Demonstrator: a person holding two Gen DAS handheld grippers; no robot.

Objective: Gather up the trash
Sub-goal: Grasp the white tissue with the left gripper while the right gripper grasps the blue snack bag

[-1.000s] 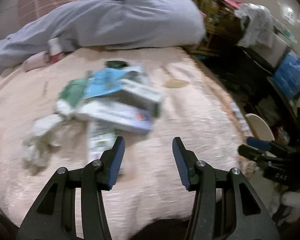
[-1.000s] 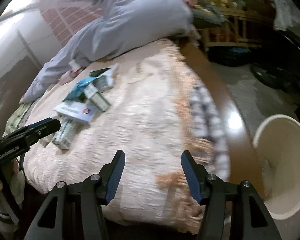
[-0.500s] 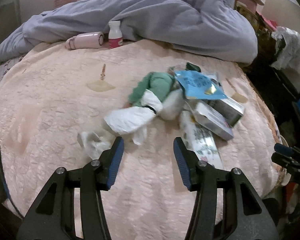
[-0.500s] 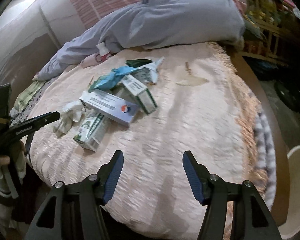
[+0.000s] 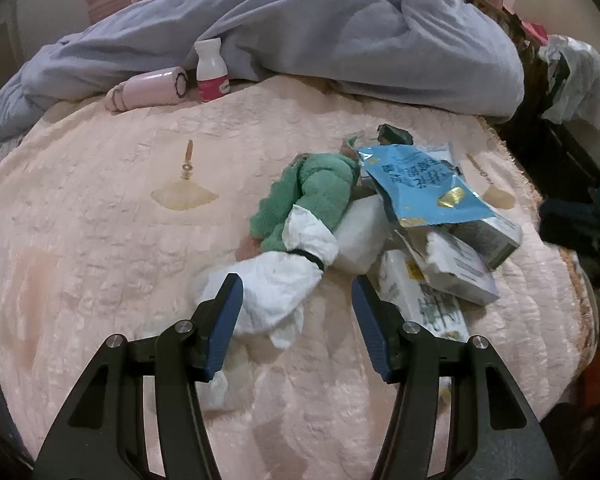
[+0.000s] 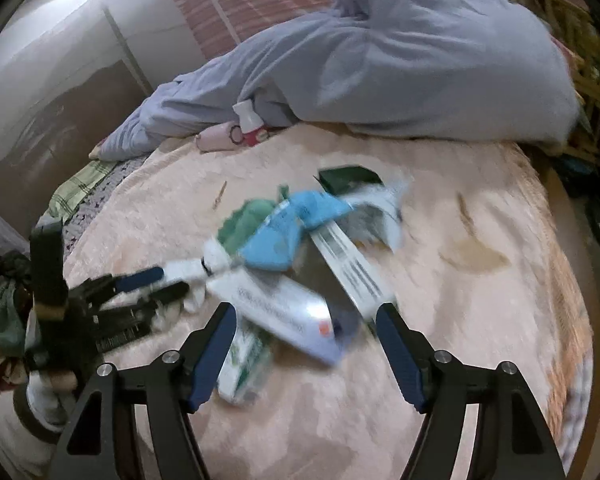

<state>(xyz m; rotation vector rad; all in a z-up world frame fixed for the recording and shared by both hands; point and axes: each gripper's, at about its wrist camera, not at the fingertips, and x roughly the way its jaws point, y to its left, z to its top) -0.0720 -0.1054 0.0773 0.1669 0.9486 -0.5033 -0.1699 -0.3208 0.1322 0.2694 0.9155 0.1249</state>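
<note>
A pile of trash lies on the pink bedspread (image 5: 100, 240): crumpled white tissue (image 5: 276, 292), a green cloth (image 5: 316, 196), a blue foil packet (image 5: 416, 188), a white and purple carton (image 6: 288, 316) and a green-printed box (image 5: 428, 304). My left gripper (image 5: 298, 300) is open, its fingers on either side of the white tissue, close over it. My right gripper (image 6: 306, 336) is open and hovers just above the white and purple carton. The left gripper (image 6: 156, 284) also shows in the right wrist view, at the tissue.
A grey-blue duvet (image 5: 340, 32) lies bunched across the back of the bed. A pink tube (image 5: 148, 88) and a small white bottle (image 5: 210, 70) sit at its edge. Cluttered shelves and dark furniture (image 5: 572, 92) stand to the right of the bed.
Both grippers have swung toward the pile and come closer. The left one now straddles the white tissue, the right one hovers over the cartons. Both have stayed open.
</note>
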